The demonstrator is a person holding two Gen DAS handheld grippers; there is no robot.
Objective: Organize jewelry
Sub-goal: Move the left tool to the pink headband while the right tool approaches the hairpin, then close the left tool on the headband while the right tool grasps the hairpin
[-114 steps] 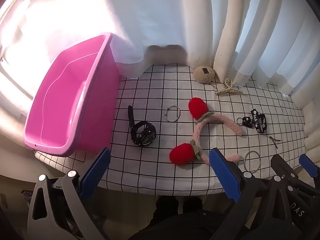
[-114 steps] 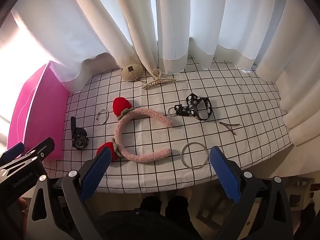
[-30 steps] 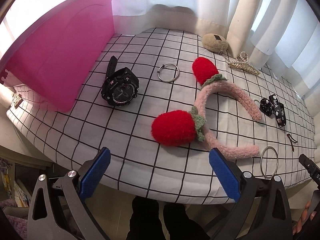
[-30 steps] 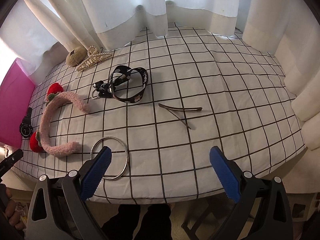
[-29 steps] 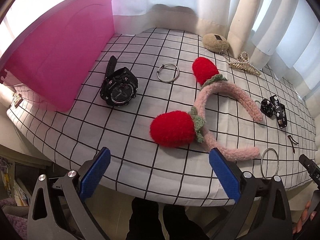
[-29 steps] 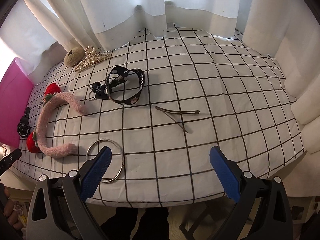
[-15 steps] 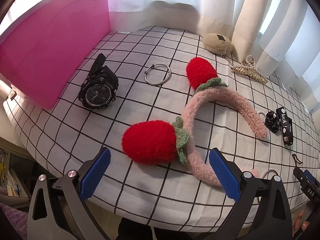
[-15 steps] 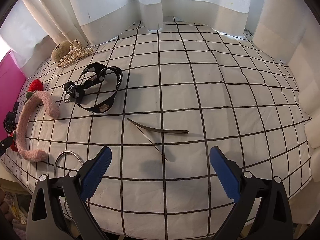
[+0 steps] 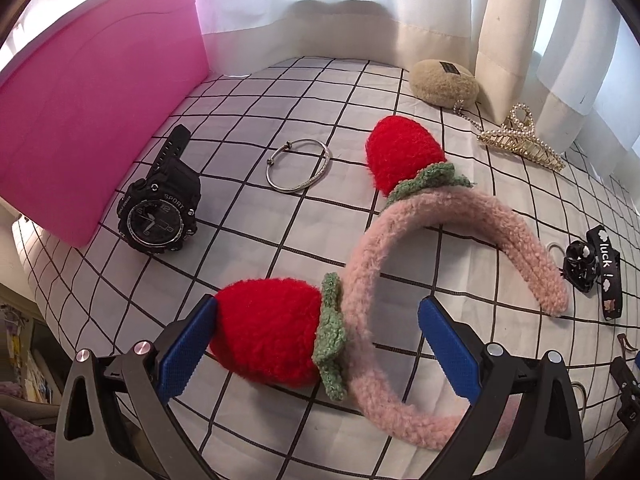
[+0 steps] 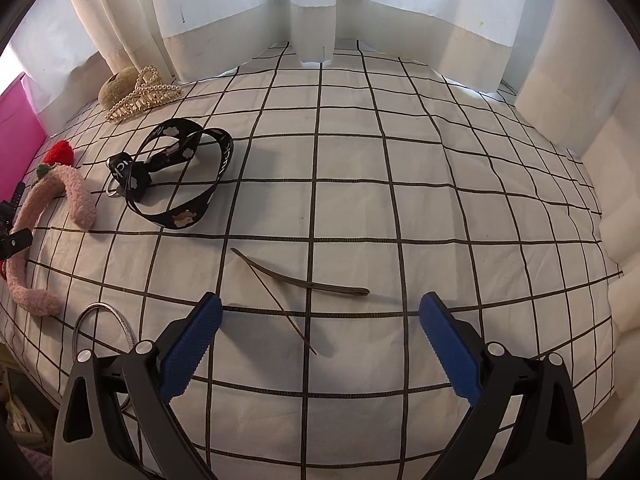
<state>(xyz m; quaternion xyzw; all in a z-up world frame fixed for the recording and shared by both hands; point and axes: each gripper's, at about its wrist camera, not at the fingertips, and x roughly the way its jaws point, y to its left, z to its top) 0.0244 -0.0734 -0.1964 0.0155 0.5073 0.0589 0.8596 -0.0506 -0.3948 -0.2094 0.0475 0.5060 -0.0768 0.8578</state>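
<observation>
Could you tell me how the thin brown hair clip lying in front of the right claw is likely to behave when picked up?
The hair clip lies nearly flat on the cloth, so pinching it looks fiddly. Its two thin prongs seem springy and probably very light. The smooth metal may slip.

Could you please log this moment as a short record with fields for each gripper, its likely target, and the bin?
left gripper: open, straddling the near strawberry of the headband
right gripper: open, empty, over the hairpin
bin: pink, at the table's left edge; inside not visible
also on cloth: watch, bangle, lanyard, claw clip
</observation>
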